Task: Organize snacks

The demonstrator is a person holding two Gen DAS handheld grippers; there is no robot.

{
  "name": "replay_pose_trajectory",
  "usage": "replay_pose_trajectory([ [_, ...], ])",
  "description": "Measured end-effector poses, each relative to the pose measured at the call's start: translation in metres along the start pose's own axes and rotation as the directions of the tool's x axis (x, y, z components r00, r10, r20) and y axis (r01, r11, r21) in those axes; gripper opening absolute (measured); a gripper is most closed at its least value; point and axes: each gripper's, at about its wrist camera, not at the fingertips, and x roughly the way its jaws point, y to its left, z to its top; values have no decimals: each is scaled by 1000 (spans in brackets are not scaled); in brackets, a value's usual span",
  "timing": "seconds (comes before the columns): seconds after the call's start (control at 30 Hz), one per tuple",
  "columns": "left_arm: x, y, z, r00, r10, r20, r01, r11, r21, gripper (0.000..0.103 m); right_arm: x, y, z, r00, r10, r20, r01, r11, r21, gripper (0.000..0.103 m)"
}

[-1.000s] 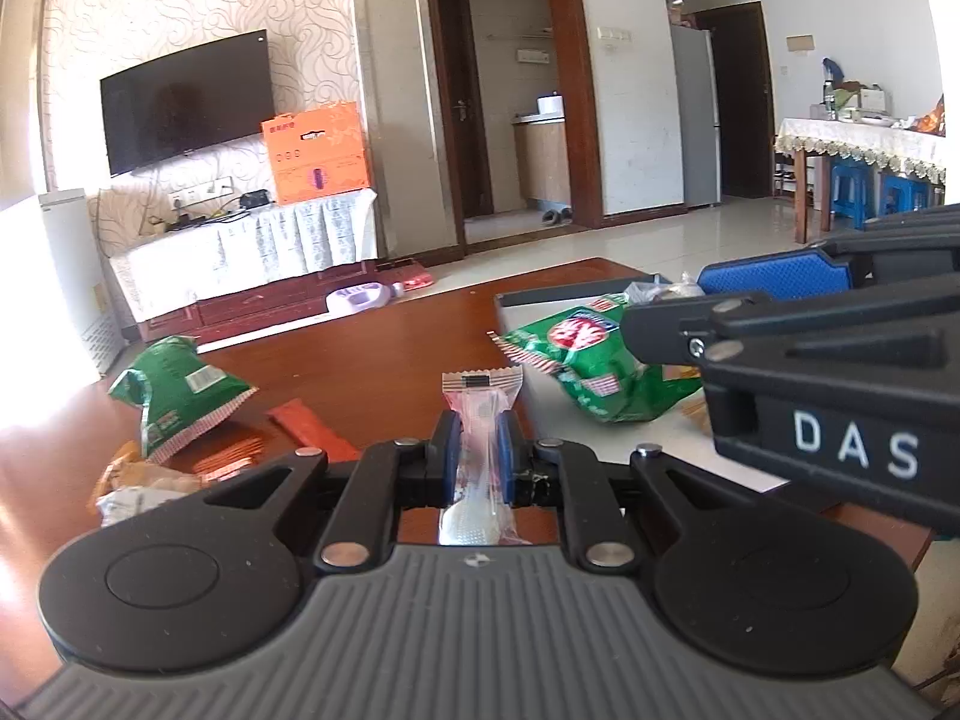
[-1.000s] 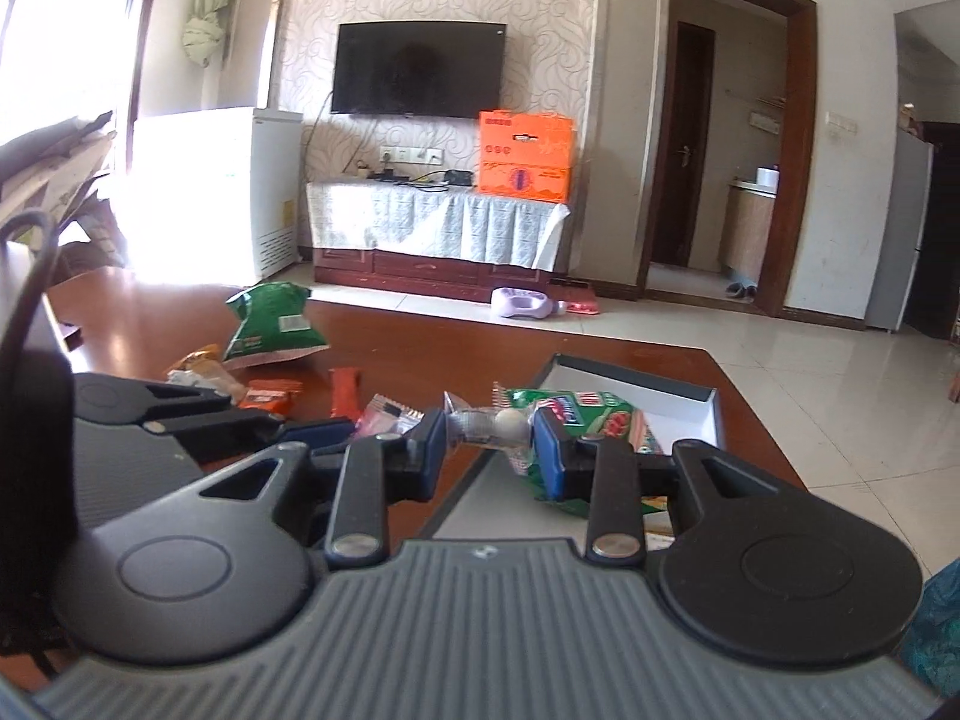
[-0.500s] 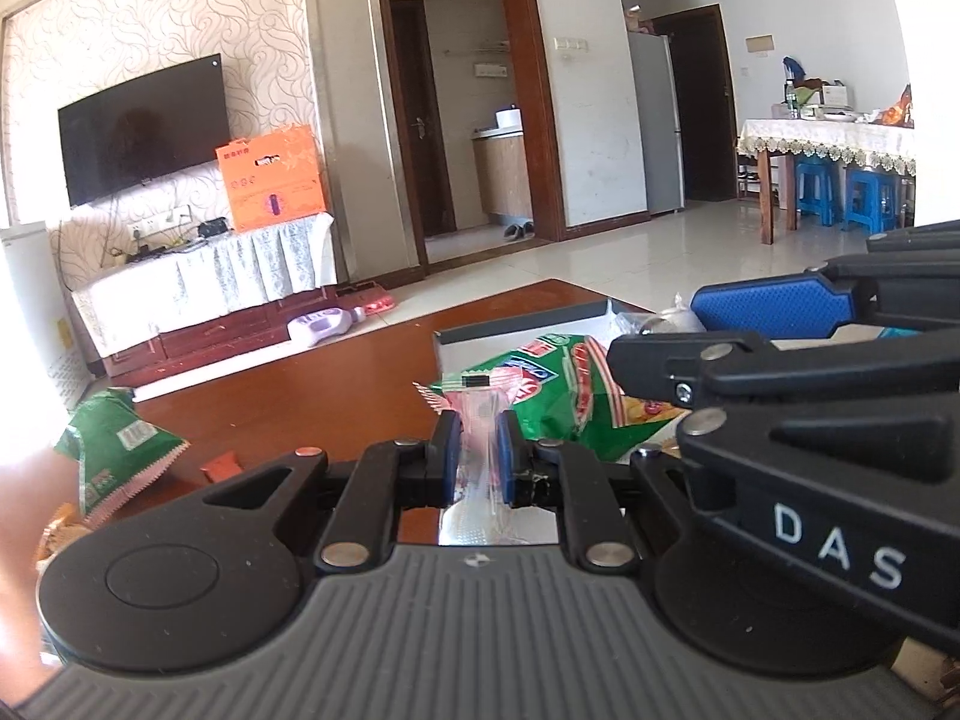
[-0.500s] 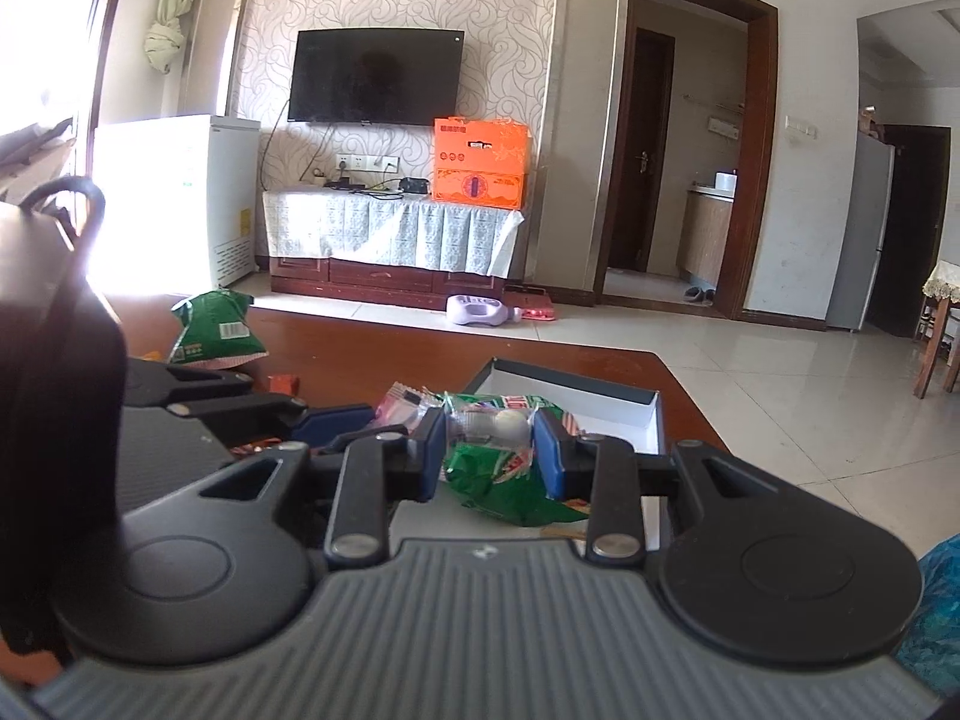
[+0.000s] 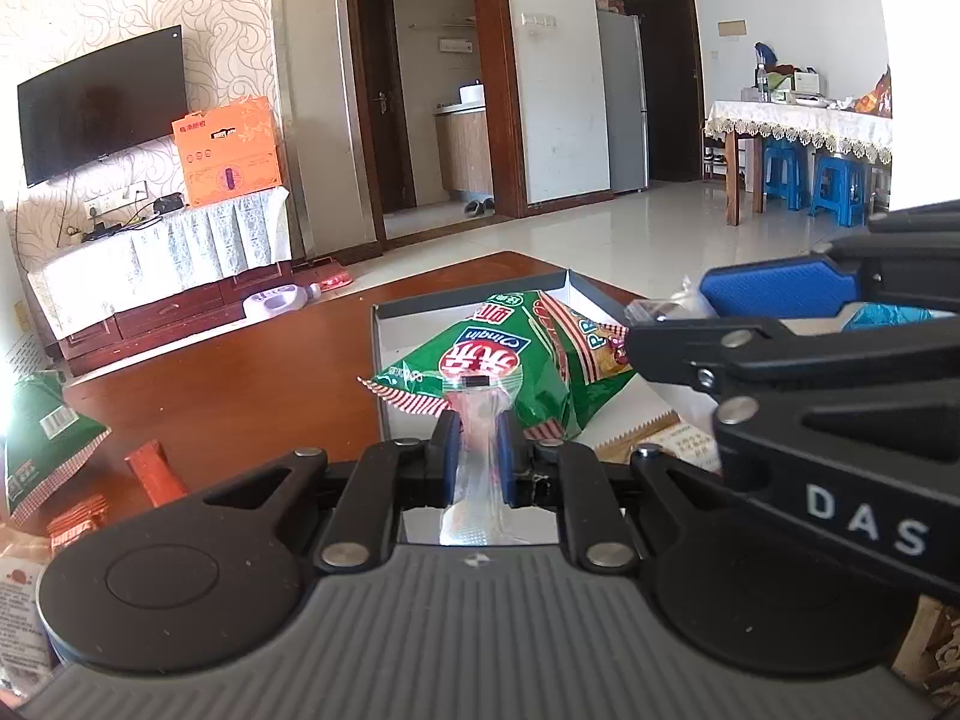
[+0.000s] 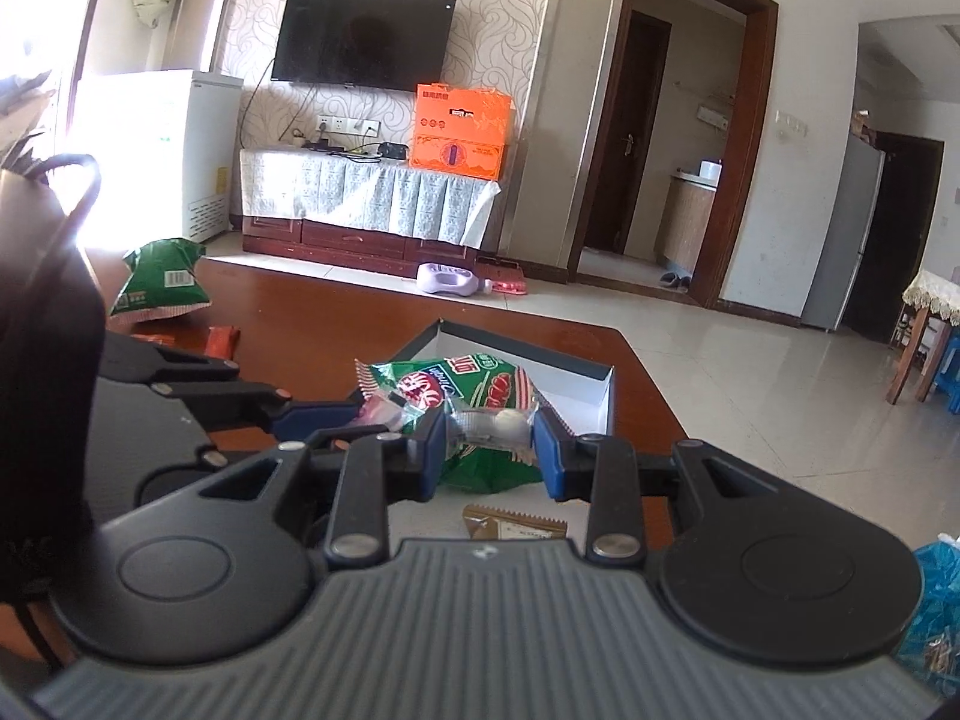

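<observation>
Left fingers (image 5: 477, 450) clamp pink sachet (image 5: 477, 414) — right fingers (image 6: 489, 450) grip clear candy (image 6: 495, 425), probably.

green snack bag (image 5: 516, 372) in box (image 5: 377, 324)

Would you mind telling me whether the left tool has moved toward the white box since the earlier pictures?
Yes. The left tool, shut on a pink snack packet, has travelled rightward toward the white box: the green bag inside now sits directly ahead.

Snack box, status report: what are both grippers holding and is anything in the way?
Left gripper shut on pink packet. Right gripper shut on clear packet. Both near the box; green bag already inside, room beside it.
</observation>
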Motion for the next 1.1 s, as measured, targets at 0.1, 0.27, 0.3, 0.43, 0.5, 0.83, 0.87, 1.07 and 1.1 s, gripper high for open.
replay_pose_trajectory([
  [0.1, 9, 0, 2, 1000, -14, 4, 14, 1000, 1, 16, 1, -5, 0, 1000, 3, -3, -3, 1000, 29, 35],
  [0.27, 26, 4, 3, 999, -37, -18, 37, 999, -24, 17, 6, -6, -4, 1000, 10, -14, -10, 999, 33, 35],
  [0.3, 29, 5, 3, 999, -43, -25, 42, 999, -30, 17, 7, -6, -3, 1000, 14, -16, -13, 999, 35, 35],
  [0.43, 45, 11, 1, 997, -61, -54, 58, 997, -56, 17, 9, -4, -3, 999, 20, -27, -19, 999, 36, 35],
  [0.5, 49, 13, 1, 996, -64, -65, 60, 996, -65, 17, 9, -4, -4, 999, 20, -33, -19, 999, 33, 35],
  [0.83, 48, 3, -4, 988, -107, -114, 107, 994, -10, 17, 10, -1, -6, 998, 28, -51, -26, 999, 32, 35],
  [0.87, 47, 4, -5, 986, -111, -122, 111, 994, -7, 17, 10, -1, -6, 998, 29, -54, -27, 999, 31, 35],
  [1.07, 47, 6, -11, 980, -112, -162, 114, 993, 6, 17, 13, 3, -7, 996, 43, -76, -41, 999, 23, 35],
  [1.1, 46, 5, -12, 979, -112, -169, 115, 993, 7, 17, 14, 3, -7, 996, 46, -80, -44, 999, 21, 35],
])
